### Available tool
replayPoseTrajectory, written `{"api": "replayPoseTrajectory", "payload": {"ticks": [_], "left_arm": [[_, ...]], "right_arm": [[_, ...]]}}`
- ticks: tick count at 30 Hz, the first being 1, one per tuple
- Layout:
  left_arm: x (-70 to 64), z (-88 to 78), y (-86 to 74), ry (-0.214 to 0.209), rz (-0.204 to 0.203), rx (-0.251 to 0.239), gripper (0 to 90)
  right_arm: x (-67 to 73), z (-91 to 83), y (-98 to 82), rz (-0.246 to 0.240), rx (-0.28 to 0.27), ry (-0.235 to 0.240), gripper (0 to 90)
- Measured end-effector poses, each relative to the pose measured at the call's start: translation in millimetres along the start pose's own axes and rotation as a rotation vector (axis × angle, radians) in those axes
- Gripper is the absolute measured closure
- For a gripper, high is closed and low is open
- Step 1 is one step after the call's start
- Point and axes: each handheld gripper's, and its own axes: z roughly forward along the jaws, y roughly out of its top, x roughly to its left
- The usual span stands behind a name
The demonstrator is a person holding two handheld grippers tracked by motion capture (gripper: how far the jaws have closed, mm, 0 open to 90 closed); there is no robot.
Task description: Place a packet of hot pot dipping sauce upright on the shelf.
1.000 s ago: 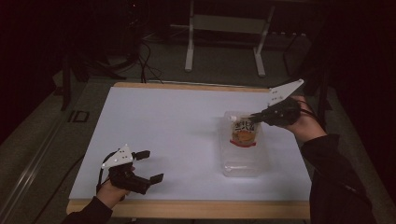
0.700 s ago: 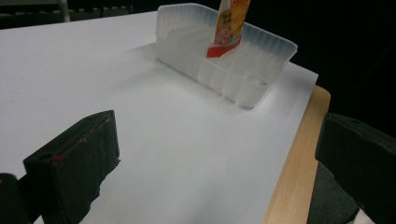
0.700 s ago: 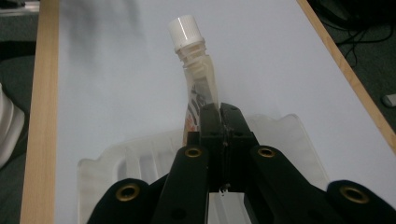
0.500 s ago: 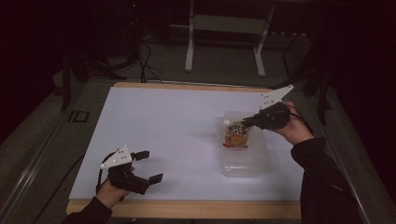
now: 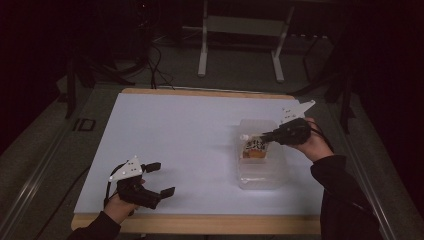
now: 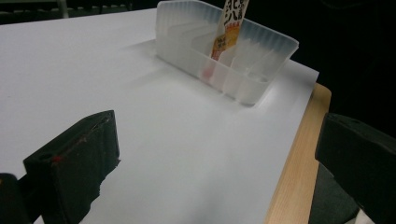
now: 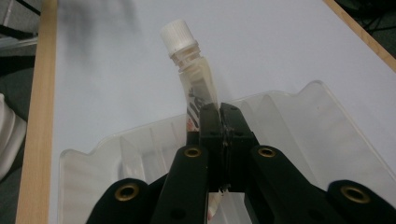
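A clear plastic rack bin stands at the right of the white table. A spouted pouch with orange print and a white cap stands tilted in the bin. My right gripper is shut on the pouch's upper part, just below the cap. My left gripper rests near the table's front left edge, jaws wide apart with nothing between them.
The white table surface has a wooden front edge. Behind the table stands a metal frame on a dark floor with cables. A person's dark sleeve lies along the right side.
My right gripper has moved nearer and lower over the bin, bringing the pouch down into it. The left gripper has stayed put.
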Motion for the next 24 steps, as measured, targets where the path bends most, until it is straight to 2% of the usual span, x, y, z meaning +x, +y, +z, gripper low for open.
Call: {"api": "replayPoseTrajectory", "payload": {"ticks": [4,6,8,14,19,24], "left_arm": [[-0.7,1.2,0.1,-0.006,0.002,0.003,0.0],[-0.7,1.7,0.3,-0.005,0.002,0.003,0.0],[-0.8,1.6,0.2,-0.004,0.007,0.006,0.0],[-1.9,2.1,-0.6,-0.003,0.014,0.012,0.0],[-3.0,2.7,-1.0,-0.005,0.023,0.017,0.0],[-3.8,2.3,-0.8,-0.005,0.03,0.02,0.0]], "right_arm": [[-0.7,-0.9,-4.8,0.013,-0.014,-0.012,88.0],[-0.6,-1.8,-5.2,0.022,-0.017,-0.02,82.8],[0.4,-4.1,-3.8,0.021,-0.012,-0.033,81.5],[5.6,-15.7,3.6,0.022,-0.063,-0.06,76.3],[16.6,-29.4,14.5,0.029,-0.103,-0.078,72.2],[30.1,-36.8,18.9,0.046,-0.135,-0.074,63.4]]}}
